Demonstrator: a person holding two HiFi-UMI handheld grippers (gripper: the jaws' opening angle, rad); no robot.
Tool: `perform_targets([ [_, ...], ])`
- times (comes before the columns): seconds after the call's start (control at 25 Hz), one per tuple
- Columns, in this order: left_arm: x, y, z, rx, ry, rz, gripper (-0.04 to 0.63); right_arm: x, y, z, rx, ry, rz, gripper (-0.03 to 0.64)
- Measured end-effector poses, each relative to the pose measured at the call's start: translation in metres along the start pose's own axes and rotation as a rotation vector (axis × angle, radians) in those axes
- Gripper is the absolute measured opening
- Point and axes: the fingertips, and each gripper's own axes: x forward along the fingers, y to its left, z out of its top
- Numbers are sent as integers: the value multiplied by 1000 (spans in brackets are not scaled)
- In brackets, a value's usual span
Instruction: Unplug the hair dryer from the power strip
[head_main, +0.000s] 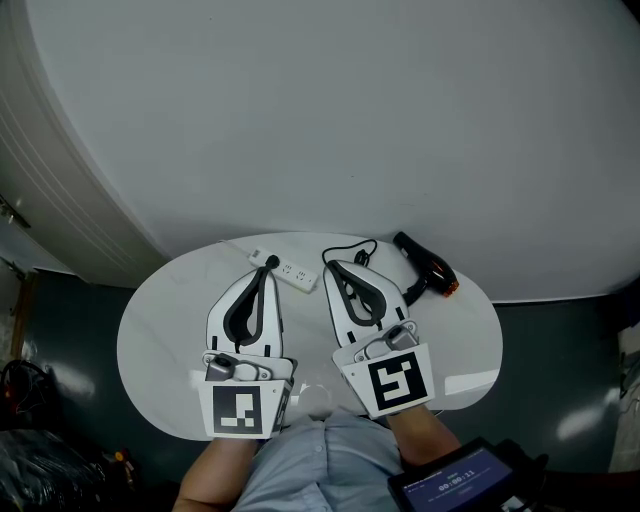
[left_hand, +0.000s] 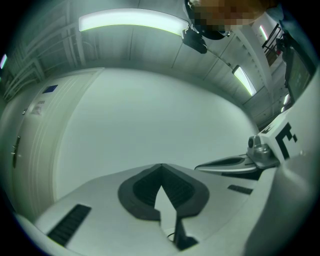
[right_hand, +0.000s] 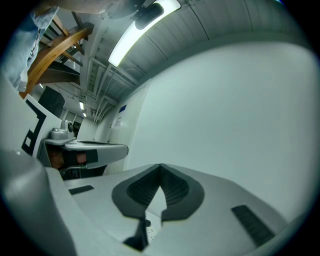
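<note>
Head view: left tongs and right tongs side by side over white oval table, both tips together, nothing gripped. White power strip lies between the two tips, near end just beside left tip. Black hair dryer beyond right tongs, off to their right, apart from them; its black cord loops near right tip.

Left gripper view: jaws closed tip to tip, empty; right tongs alongside.

Right gripper view: jaws closed, empty; left tongs alongside.
</note>
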Motion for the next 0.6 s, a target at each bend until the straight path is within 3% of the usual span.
perform_targets([
  [0.6,1,-1,1,6,-2,-1,-2,-1,-2,2,1,-11,-11,0],
])
